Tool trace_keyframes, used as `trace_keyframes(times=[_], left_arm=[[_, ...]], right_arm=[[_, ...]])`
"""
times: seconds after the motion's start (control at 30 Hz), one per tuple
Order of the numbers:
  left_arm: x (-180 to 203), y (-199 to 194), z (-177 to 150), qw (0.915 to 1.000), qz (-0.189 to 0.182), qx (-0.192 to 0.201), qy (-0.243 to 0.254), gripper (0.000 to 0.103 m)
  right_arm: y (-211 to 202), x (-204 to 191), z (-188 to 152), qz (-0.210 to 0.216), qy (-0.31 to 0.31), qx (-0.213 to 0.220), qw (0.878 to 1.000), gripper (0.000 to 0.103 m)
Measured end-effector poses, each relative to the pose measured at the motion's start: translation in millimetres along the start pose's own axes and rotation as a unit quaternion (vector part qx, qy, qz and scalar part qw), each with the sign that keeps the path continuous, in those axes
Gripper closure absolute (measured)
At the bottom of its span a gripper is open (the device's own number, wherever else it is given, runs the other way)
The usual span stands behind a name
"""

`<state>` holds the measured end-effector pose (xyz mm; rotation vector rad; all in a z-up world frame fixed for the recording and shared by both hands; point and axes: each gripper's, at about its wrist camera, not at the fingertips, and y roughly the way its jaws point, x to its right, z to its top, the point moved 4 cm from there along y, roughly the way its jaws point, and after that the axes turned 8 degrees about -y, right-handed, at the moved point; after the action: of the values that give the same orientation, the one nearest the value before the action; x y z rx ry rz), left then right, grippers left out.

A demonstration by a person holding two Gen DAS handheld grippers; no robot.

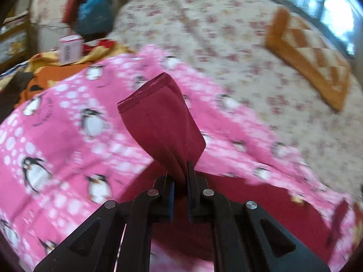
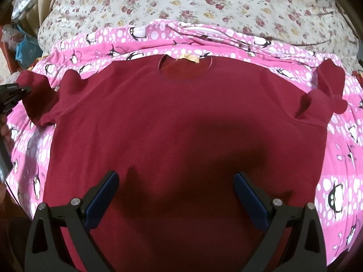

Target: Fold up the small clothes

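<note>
Dark red cotton T-shirt point(image 2: 181, 117) spread on a pink penguin-print blanket point(image 2: 340, 181).
Left gripper point(image 1: 181, 181) pinches its sleeve point(image 1: 158, 117), centre frame; right gripper point(image 2: 177, 195) spread wide, bottom.

Maroon T-shirt point(image 2: 181, 117) spread flat on the pink penguin blanket point(image 2: 340, 158), taking up most of it.

Right claw point(image 2: 177, 195) gaping above the shirt's lower half; nothing between its fingers, shirt front bare up to the collar.

Left claw point(image 1: 181, 181) clamped on the shirt's left sleeve point(image 1: 158, 122), which stands up and blocks the path straight ahead of that claw.

Beyond the blanket: floral bed sheet point(image 2: 226, 2) open and bare, except an orange checked cushion point(image 1: 313, 56) near the far edge.

Left of the blanket: crowded, with a pink-and-white box point(image 1: 70, 47), orange patterned cloth point(image 1: 54, 70) and a blue plastic bag point(image 1: 95, 13).
</note>
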<state>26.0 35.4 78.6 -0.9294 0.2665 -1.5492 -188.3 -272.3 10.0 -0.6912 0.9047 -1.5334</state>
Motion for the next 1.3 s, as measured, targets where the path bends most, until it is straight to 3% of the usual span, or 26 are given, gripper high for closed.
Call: trace_keyframes(times=[0.17, 0.37, 0.6, 0.77, 0.83, 0.9, 0.97, 1.03, 1.13, 1.2, 1.27, 1.3], left_arm=[[66, -26, -32, 0.9945, -0.096, -0.029, 0.031, 0.103], [150, -29, -86, 0.9814, -0.16, -0.075, 0.074, 0.103], [230, -2, -164, 0.9625, -0.196, -0.139, 0.126, 0.103], [242, 20, -207, 0.9505, -0.19, -0.199, 0.144, 0.103], [240, 20, -216, 0.9428, -0.19, -0.223, 0.159, 0.082], [236, 6, -217, 0.9359, -0.199, -0.23, 0.178, 0.08], [233, -16, -210, 0.9322, -0.206, -0.212, 0.209, 0.078], [225, -39, -197, 0.9331, -0.204, -0.18, 0.235, 0.074], [196, -63, -165, 0.9502, -0.169, -0.121, 0.233, 0.072], [167, -63, -144, 0.9677, -0.108, -0.086, 0.211, 0.071], [134, -53, -131, 0.9792, -0.026, -0.058, 0.193, 0.071], [122, -46, -129, 0.9809, 0.002, -0.052, 0.188, 0.071]], right_arm=[[-7, 8, 0, 0.001, 0.01, 0.008, 1.0, 0.0], [-18, 32, 1, -0.006, 0.033, 0.017, 0.999, 0.001], [-38, 82, -6, -0.031, 0.073, 0.03, 0.996, 0.001], [-43, 116, -14, -0.035, 0.111, 0.029, 0.993, 0.001], [-43, 123, -17, -0.032, 0.122, 0.026, 0.992, 0.001], [-42, 128, -19, -0.031, 0.13, 0.025, 0.991, 0.001], [-41, 131, -16, -0.026, 0.136, 0.027, 0.99, 0.001], [-42, 131, -14, -0.022, 0.137, 0.032, 0.99, 0.001], [-43, 127, -4, -0.018, 0.124, 0.044, 0.991, 0.001], [-42, 125, 3, -0.018, 0.115, 0.049, 0.992, 0.001], [-37, 124, 11, -0.015, 0.104, 0.057, 0.993, 0.001], [-34, 124, 15, -0.016, 0.1, 0.057, 0.993, 0.002]])
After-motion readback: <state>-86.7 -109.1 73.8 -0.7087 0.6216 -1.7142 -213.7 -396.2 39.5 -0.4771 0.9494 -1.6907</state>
